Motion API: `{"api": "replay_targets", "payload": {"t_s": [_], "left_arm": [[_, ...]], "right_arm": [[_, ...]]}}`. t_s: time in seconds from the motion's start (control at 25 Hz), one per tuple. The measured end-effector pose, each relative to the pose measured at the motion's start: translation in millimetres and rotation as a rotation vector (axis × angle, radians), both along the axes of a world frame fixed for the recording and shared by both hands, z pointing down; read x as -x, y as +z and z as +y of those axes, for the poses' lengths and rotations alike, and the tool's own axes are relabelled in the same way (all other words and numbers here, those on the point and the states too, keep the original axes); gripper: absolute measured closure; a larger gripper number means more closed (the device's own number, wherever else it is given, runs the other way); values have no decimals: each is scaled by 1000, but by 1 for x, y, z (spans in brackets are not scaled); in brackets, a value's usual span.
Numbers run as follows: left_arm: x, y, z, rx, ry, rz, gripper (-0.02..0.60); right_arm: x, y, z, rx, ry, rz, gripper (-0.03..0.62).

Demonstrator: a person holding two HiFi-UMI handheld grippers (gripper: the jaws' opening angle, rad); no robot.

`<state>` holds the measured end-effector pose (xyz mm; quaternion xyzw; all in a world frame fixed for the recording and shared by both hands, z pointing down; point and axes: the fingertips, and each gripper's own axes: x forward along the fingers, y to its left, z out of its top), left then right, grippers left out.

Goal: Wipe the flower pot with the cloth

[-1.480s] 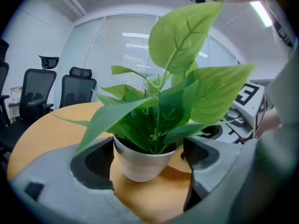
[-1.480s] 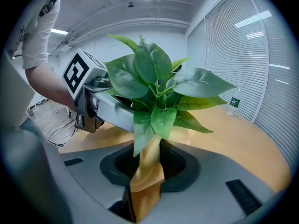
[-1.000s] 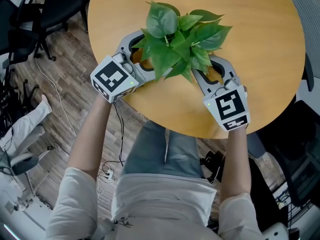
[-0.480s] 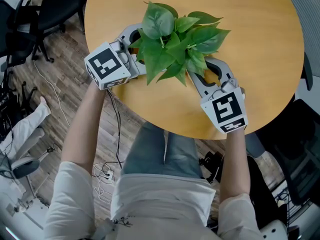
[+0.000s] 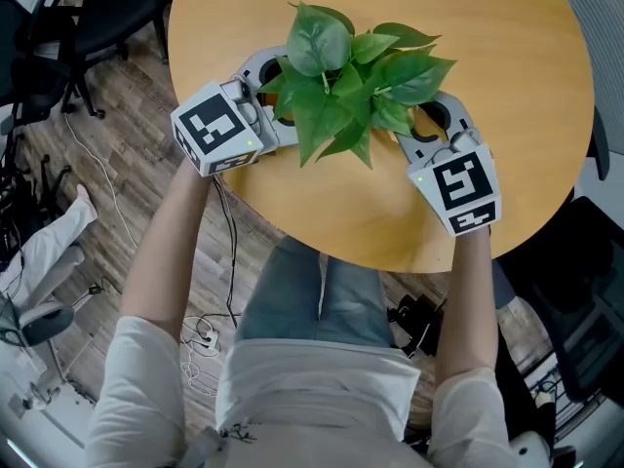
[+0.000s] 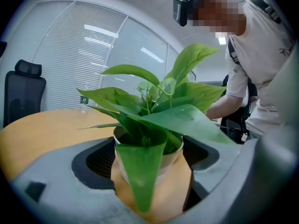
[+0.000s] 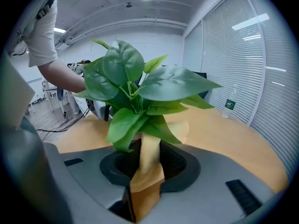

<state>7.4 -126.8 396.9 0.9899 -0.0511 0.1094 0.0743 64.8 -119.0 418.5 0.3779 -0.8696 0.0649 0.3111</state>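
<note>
A leafy green plant (image 5: 351, 76) stands in a small white flower pot (image 6: 169, 162) on a round wooden table (image 5: 507, 47). In the head view the leaves hide the pot. My left gripper (image 5: 276, 100) comes in from the left, its jaws closed around the pot's sides (image 6: 149, 164). From the right, my right gripper (image 5: 425, 123) is shut on a tan cloth (image 7: 147, 171). The cloth runs up from the jaws (image 7: 145, 183) to the pot's side beneath the leaves (image 7: 135, 87).
The table's near edge lies just behind both grippers' marker cubes. A water bottle (image 7: 228, 107) stands at the table's far side. Office chairs (image 5: 97, 18) and cables (image 5: 97, 164) are on the wooden floor to the left.
My right gripper has slid to the right and away from me round the pot with the cloth. The left gripper and plant shifted slightly right.
</note>
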Motion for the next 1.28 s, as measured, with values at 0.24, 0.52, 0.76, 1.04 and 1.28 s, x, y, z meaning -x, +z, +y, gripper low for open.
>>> {"api": "replay_targets", "payload": {"t_s": [0.24, 0.52, 0.76, 1.04, 1.28], "left_arm": [[-1, 1, 0, 7, -28, -9, 117], [-1, 3, 0, 14, -71, -11, 115], [-5, 3, 5, 15, -157, -9, 116], [-7, 6, 4, 27, -256, -31, 116], [-13, 6, 6, 34, -339, -34, 117]], "right_arm": [[10, -1, 5, -4, -23, 25, 499], [14, 1, 15, 7, -29, 33, 499], [12, 2, 24, 10, -16, 27, 499], [13, 6, 28, 17, -8, 22, 499], [11, 7, 36, 23, -12, 23, 499]]}}
